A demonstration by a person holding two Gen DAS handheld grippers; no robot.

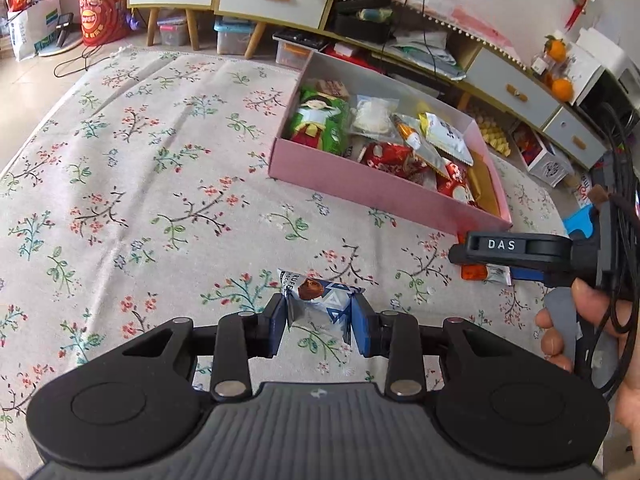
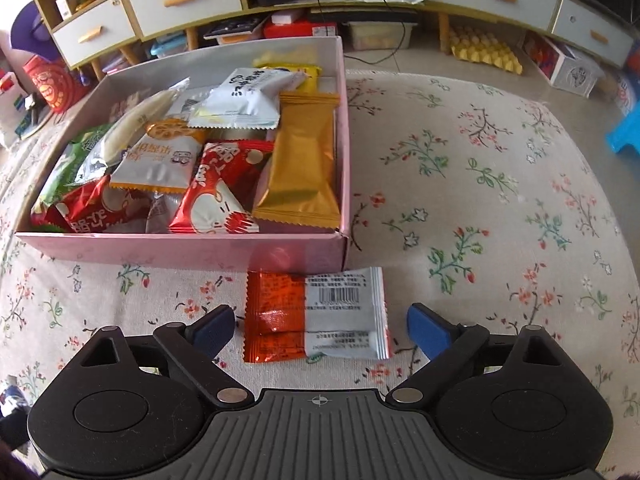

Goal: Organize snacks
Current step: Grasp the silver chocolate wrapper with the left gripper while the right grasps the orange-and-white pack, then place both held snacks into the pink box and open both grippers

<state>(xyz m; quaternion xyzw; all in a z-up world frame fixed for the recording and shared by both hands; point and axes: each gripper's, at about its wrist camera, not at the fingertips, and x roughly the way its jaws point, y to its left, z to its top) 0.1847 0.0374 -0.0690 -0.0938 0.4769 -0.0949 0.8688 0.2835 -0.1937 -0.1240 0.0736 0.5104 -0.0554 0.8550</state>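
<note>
Pink box on the floral cloth, stuffed with snack packs. The left gripper is pinching a blue-and-white candy just above the cloth, well short of the box. The right gripper is spread wide around an orange-and-silver packet lying right against the box's front wall, pads not touching it.

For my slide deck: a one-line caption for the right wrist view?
Open right tool straddles an orange-and-white snack packet lying on the floral cloth before a filled pink box.
</note>
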